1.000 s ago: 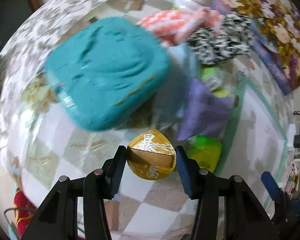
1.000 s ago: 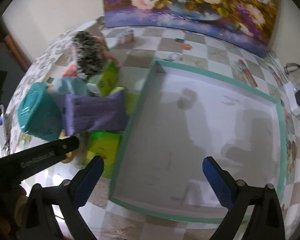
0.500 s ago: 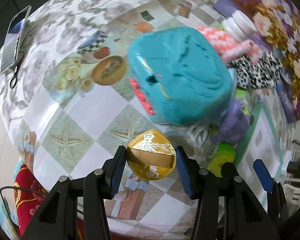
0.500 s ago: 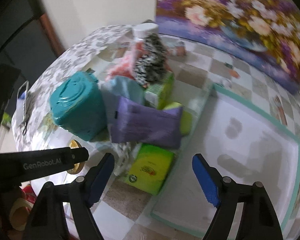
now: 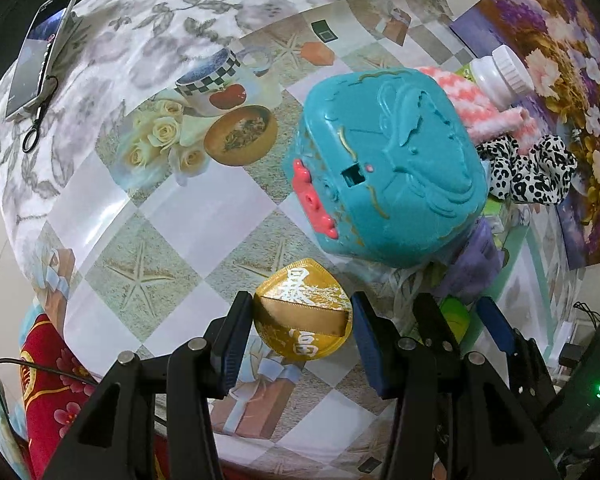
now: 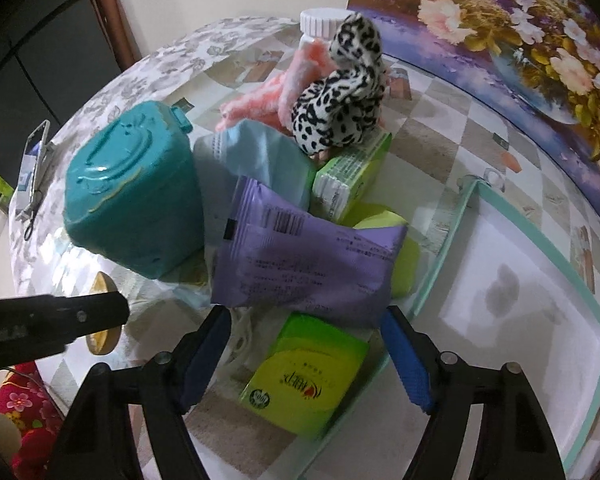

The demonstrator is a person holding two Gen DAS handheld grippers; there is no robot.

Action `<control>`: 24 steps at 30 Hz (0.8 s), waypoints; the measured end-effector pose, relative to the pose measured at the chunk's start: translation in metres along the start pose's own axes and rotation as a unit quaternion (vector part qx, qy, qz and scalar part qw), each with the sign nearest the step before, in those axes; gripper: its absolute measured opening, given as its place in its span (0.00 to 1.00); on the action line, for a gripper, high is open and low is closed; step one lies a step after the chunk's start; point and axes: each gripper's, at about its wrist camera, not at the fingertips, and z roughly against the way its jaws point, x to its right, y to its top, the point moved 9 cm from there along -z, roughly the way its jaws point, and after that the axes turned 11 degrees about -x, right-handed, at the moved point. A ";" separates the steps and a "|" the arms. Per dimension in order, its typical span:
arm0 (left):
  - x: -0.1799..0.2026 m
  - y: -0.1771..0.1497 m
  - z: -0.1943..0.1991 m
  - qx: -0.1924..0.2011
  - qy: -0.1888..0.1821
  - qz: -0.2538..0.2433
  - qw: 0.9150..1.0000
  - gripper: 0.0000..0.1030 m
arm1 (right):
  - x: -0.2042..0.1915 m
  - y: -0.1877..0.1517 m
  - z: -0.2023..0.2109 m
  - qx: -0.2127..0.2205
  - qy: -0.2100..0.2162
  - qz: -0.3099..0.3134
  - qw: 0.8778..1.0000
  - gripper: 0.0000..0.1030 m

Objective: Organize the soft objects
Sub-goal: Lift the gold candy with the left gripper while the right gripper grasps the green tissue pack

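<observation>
My left gripper (image 5: 302, 322) is shut on a round gold pouch (image 5: 302, 316) with white characters and holds it above the table, near the teal plastic case (image 5: 388, 164). My right gripper (image 6: 306, 344) is open over a green tissue pack (image 6: 304, 376), just before a purple soft pack (image 6: 308, 264). Behind these lie a light blue cloth (image 6: 260, 156), a leopard-print plush (image 6: 344, 96) and a pink fuzzy cloth (image 6: 268, 100). The left gripper arm crosses the lower left of the right wrist view, with the pouch (image 6: 100, 344) partly hidden behind it.
A white tray with a green rim (image 6: 540, 280) lies at the right. A white-capped bottle (image 6: 320, 24), a second green box (image 6: 352, 176) and a yellow-green object (image 6: 404, 264) sit in the pile. A phone (image 5: 40, 52) lies at the table's far left edge.
The left gripper has swung left and back with the gold pouch, so the teal case now sits to the right. The right gripper has moved from over the tray to the pile.
</observation>
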 end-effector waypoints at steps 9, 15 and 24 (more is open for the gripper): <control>-0.005 0.003 -0.014 -0.006 -0.005 0.011 1.000 0.50 | -0.006 -0.010 -0.001 -0.020 0.026 0.007 0.999 0.77; -0.008 -0.005 -0.021 -0.008 -0.001 0.016 1.000 0.50 | -0.017 -0.029 0.004 -0.031 0.015 0.038 0.999 0.75; -0.020 -0.013 -0.032 -0.018 -0.005 0.034 0.999 0.50 | -0.028 -0.046 0.006 -0.039 0.005 0.049 0.998 0.72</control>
